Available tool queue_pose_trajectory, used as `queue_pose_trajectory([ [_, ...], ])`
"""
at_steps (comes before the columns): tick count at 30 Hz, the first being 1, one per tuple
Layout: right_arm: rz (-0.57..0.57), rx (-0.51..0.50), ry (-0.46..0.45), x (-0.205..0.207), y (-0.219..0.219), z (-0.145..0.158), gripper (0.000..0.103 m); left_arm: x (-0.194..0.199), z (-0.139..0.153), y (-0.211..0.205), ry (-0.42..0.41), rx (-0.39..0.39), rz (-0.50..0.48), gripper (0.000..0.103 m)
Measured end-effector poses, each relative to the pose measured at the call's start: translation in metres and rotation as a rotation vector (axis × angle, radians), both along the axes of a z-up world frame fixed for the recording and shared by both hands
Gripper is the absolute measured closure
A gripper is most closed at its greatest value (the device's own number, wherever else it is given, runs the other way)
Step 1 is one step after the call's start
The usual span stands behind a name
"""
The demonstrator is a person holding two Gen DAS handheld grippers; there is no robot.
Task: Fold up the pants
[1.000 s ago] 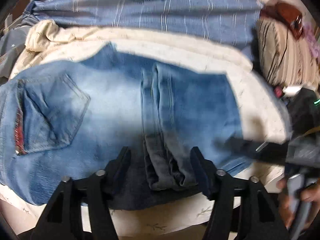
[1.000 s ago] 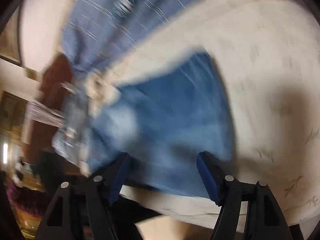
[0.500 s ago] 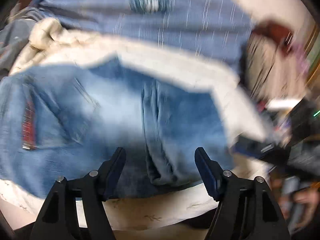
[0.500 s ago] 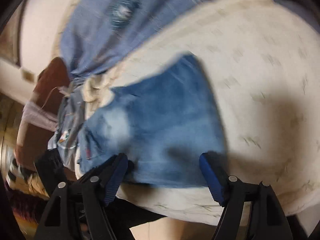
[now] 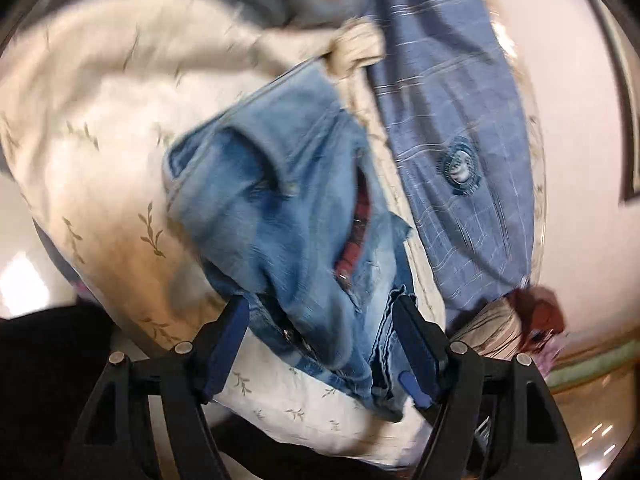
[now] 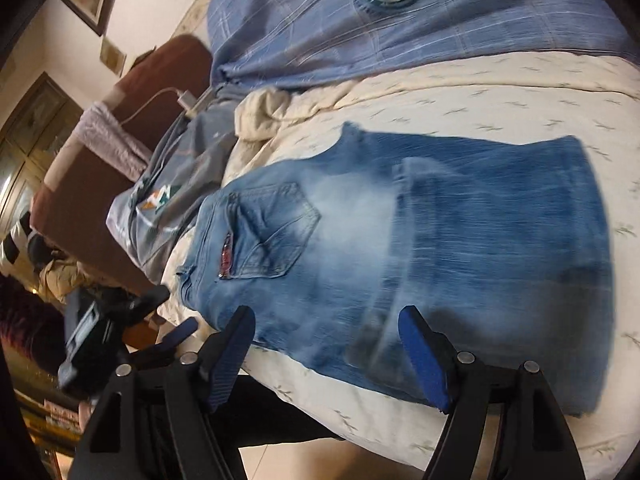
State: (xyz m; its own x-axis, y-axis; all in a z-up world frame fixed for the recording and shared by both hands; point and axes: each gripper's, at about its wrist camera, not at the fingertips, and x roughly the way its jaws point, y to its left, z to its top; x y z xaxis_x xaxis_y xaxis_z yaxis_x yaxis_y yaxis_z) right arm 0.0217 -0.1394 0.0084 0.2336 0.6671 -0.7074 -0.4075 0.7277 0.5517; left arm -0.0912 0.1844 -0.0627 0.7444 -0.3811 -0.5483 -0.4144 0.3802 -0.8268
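The jeans [image 6: 420, 248] are lying on the cream leaf-print bedspread [image 6: 500, 92], already folded into a compact, roughly rectangular bundle, with a back pocket [image 6: 276, 232] facing up near the waistband end and a folded-over leg panel covering the half of the jeans farthest from the waistband. Judging from this, the lengthwise fold and at least one crosswise fold are looking done; what is probably remaining is a last fold or a tidying of the waistband end, though the edges are blurring too much to be sure how neat the stack is. The left gripper [image 5: 320, 340] is hovering at the waistband end of the jeans [image 5: 288, 216], its jaws opening, with denim lying between the blue pads [image 5: 224, 340] but not pressed by them as far as the view shows; a strip of red lining [image 5: 356, 236] is showing inside the waistband there. The right gripper [image 6: 328, 356] is standing with its jaws spread wide over the near long edge of the jeans, gripping nothing. A blue checked pillow [image 6: 400, 16] with a round badge is sitting beyond the jeans, a grey garment [image 6: 176, 188] is lying beside their waistband end, and a brown headboard [image 6: 120, 128] with a white charging cable [image 6: 160, 100] is standing past that garment.
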Motion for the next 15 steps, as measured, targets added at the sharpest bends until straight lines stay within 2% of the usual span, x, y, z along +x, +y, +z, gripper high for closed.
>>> queue_pose_trajectory([
  [4, -0.005, 0.016, 0.016, 0.002, 0.003, -0.003, 0.026, -0.01, -0.012, 0.002, 0.043, -0.057, 0.064, 0.028],
  [9, -0.024, 0.012, 0.037, 0.007, -0.001, -0.01, 0.026, -0.002, -0.008, 0.003, 0.052, -0.033, 0.065, 0.028],
  [13, -0.026, 0.021, 0.037, 0.008, -0.001, -0.009, 0.026, 0.0, -0.007, 0.008, 0.09, -0.019, 0.09, 0.028],
  [15, -0.022, 0.022, 0.024, 0.008, 0.0, -0.006, 0.026, -0.011, 0.004, 0.009, 0.092, 0.058, 0.142, 0.028],
])
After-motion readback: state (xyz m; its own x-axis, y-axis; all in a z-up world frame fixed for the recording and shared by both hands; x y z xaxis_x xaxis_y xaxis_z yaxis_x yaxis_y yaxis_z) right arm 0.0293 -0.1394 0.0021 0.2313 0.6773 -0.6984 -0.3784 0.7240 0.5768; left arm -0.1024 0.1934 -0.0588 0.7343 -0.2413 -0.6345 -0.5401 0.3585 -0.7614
